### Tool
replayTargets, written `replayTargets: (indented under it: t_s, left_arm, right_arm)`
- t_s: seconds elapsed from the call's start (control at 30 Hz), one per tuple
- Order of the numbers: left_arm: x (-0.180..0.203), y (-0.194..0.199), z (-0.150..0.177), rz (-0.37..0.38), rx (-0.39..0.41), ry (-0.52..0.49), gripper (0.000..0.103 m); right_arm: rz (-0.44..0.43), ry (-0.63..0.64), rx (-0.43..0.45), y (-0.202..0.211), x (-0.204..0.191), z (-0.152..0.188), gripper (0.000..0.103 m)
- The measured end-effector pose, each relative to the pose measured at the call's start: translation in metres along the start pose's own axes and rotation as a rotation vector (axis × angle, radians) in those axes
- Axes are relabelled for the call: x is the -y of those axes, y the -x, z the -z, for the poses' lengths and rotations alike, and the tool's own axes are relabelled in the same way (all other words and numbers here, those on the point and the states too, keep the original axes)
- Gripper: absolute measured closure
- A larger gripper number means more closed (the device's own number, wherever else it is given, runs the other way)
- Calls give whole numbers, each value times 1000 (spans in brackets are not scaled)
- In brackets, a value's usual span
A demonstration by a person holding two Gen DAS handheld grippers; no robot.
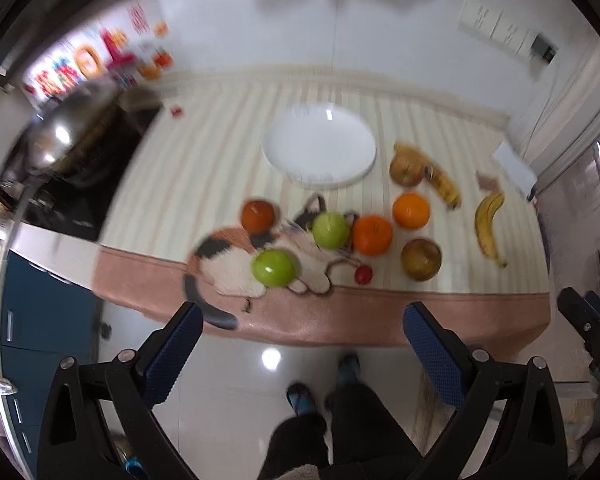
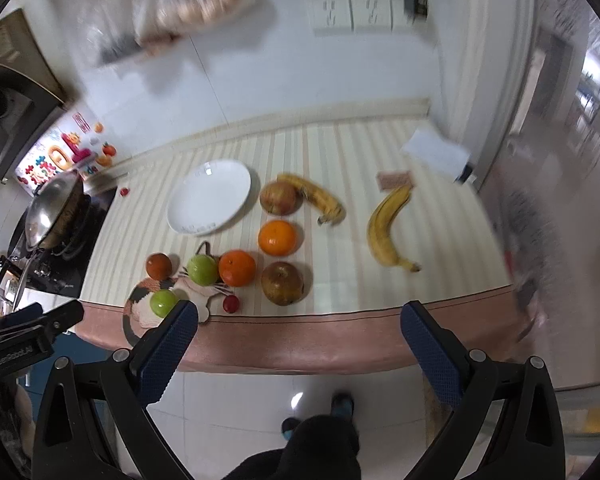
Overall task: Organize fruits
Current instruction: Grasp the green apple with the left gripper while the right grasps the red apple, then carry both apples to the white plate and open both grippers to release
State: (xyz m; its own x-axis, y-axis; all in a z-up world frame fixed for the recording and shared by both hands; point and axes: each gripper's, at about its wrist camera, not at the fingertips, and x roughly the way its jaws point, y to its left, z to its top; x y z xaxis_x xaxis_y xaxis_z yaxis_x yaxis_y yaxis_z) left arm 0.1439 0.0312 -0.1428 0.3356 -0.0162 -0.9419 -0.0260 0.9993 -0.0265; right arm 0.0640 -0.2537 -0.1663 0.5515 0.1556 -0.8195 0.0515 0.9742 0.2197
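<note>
Left gripper (image 1: 302,326) fingers wide, empty — right gripper (image 2: 300,322) same. White plate (image 2: 210,196) bare on bench (image 2: 440,256); fruit scattered beside it.

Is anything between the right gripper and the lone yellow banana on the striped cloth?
Nothing visible. The open right gripper hangs off the counter's front edge, and bare striped cloth surrounds the lone yellow banana. The brownish apple sits well to its left.
</note>
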Motion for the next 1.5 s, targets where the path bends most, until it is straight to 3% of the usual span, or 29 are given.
replayTargets:
  t_s: [0.13,0.3,0.43,0.53,0.63,0.8,1.0,1.2,1.5]
  left_arm:
    - [-1,-58,-22,14,-123,32,13]
    - [0,-122,-54,5,-218,83,24]
    - [1,-167,-75,36,-292,113,24]
    - [1,-192,-86,71,-345,140,30]
    - [1,-211,-93,105,-387,173,35]
    - [1,-231,-97,158,-432,218,53]
    - [4,-231,-105,131,-406,195,53]
    - [8,-241,-104,114,-434,174,50]
    - [16,-236,-94,91,-398,194,51]
  right_arm:
    - [-58,-16,-125,-84,3,-11,5]
    - [-96,-1,-277,-182,-1,-23,16]
    - [-123,-25,-355,-229,-1,-25,16]
    - [-146,-42,-400,-252,0,-27,16]
    - [-158,-35,-434,-268,-5,-26,18]
    - [-170,-31,-490,-287,-12,-22,26]
    - [-149,-7,-511,-300,-19,-19,33]
    - [-141,15,-523,-304,-25,-20,34]
    - [-142,32,-492,-290,-18,-16,35]
